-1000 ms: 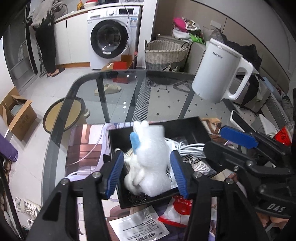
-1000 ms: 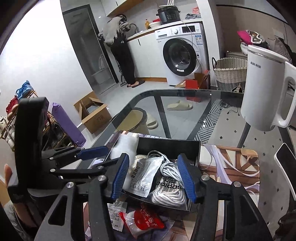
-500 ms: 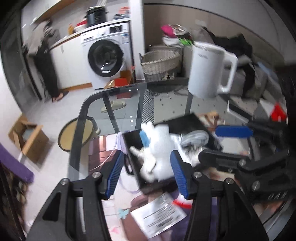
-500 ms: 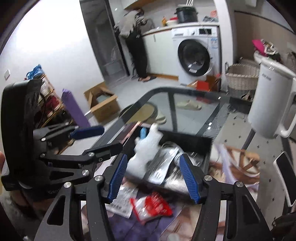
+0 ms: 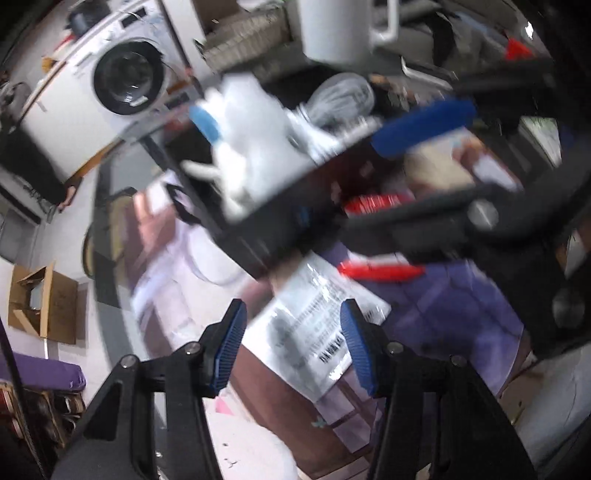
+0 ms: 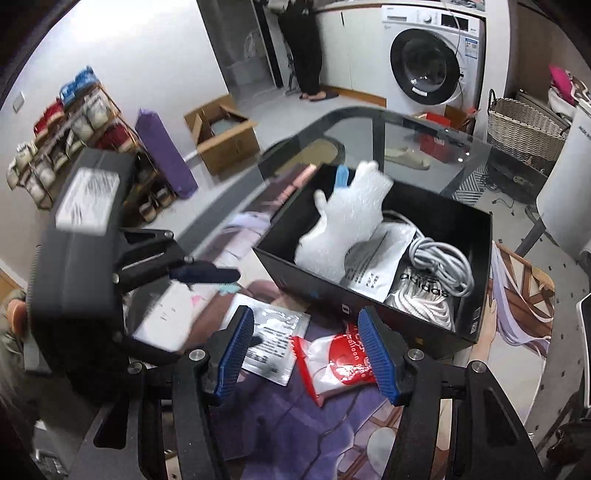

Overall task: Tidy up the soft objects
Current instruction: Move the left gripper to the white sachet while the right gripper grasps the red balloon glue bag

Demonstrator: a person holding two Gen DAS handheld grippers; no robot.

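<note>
glass bench (image 6: pixel 413 125): rounded far edge at 12 in right view, bare glass betw that edge & the black box (image 6: pixel 373 295); floor past it holds a cardboard carton (image 6: pixel 221 133) at 11 & washing machine (image 6: pixel 428 62) at 1. printed mat (image 6: pixel 517 295) covers the near bench, w/ free mat at 3 of the box & at 6 under the claws.

box sits mid-bench, open top. inside: white plush toy (image 6: pixel 347 221) leaning on the 10 o'clock wall, poking above the rim; grey cable coil (image 6: pixel 439 266) at 3 of it; white rope bundle (image 6: pixel 421 306) nr the front wall.

outside the box, on the mat just at 6 of its front wall: silver printed pouch (image 6: pixel 273 343) & red-white packet (image 6: pixel 336 362), side by side, edges nearly touching.

right claw (image 6: pixel 306 354): released, nothing betw pads, hovering over the packet/pouch. left claw (image 5: pixel 291 350): released, empty, above the pouch (image 5: pixel 314 332).

right view only: sharp look into box, shoe rack (image 6: pixel 70 136) at 9, left claw body (image 6: pixel 81 258). left view only: heavy blur, white kettle base (image 5: pixel 336 26) at 12, right claw's blue pad (image 5: pixel 424 125) at 2; plush (image 5: pixel 251 136) smeared.
</note>
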